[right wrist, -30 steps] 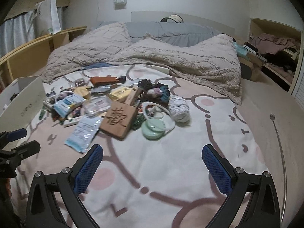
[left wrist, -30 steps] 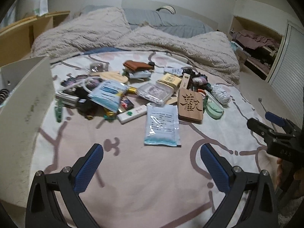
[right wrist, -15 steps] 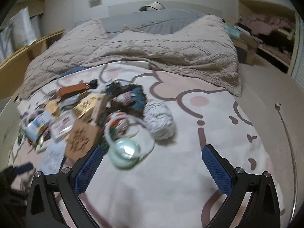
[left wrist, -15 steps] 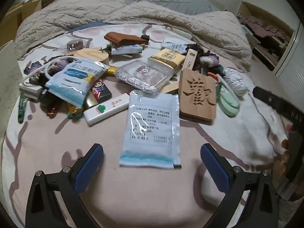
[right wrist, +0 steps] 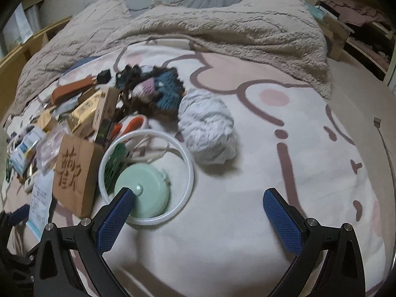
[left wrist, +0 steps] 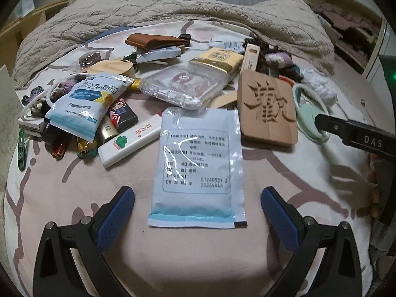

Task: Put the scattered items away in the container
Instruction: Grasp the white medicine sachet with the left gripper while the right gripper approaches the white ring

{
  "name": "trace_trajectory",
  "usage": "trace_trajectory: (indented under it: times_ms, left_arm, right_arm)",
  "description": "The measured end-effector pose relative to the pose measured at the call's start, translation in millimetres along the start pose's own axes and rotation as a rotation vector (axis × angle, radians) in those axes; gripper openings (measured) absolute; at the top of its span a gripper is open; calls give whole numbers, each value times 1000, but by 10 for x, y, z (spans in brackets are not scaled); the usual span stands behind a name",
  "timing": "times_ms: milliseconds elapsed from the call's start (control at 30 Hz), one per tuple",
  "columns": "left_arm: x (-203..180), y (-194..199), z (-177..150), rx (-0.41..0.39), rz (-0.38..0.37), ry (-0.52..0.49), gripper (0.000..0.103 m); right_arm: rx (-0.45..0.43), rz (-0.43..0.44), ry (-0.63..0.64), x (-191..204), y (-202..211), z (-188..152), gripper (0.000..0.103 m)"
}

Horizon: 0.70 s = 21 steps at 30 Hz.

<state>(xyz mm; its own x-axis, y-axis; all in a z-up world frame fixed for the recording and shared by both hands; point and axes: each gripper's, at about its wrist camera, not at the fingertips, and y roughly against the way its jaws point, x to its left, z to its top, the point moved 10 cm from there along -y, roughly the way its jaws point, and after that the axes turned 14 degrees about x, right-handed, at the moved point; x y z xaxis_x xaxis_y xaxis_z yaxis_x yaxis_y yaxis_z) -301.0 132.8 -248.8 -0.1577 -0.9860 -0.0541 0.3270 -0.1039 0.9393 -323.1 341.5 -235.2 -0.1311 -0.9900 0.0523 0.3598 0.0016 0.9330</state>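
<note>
A pile of small items lies on the bed. In the left wrist view my left gripper (left wrist: 196, 206) is open, its blue pads on either side of the near end of a pale blue sachet (left wrist: 198, 165). Beyond it sit a carved wooden block (left wrist: 267, 109), a clear plastic case (left wrist: 183, 86) and a blue-and-white pouch (left wrist: 84, 104). In the right wrist view my right gripper (right wrist: 198, 205) is open and empty just right of a mint-green round case (right wrist: 146, 195) inside a white ring (right wrist: 146, 173). A grey yarn ball (right wrist: 208, 128) lies farther off. The container is out of view.
A beige fuzzy blanket (right wrist: 198, 32) is bunched across the far half of the bed. A crocheted blue and brown piece (right wrist: 156, 89), a brown leather pouch (left wrist: 156, 40) and a white stick-shaped box (left wrist: 128, 143) lie in the pile. The right gripper's black body (left wrist: 356, 136) shows at the right.
Both grippers have dropped closer to the bed. The left one now straddles the pale blue sachet; the right one has closed in on the green case and yarn ball.
</note>
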Motion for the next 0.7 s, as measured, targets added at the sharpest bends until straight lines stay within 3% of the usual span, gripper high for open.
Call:
trace_trajectory:
  times_ms: [200, 333, 500, 700]
  left_arm:
    - [18, 39, -65, -11, -36, 9, 103]
    - [29, 62, -81, -20, -55, 19, 103]
    - [4, 11, -7, 1, -4, 2, 103]
    - [67, -56, 139, -8, -13, 26, 103]
  right_arm:
    - [2, 22, 6, -2, -1, -142, 103]
    - [5, -27, 47, 40, -14, -220, 103]
    - [9, -70, 71, 71, -43, -242, 103]
    - [-22, -42, 42, 18, 19, -304, 103]
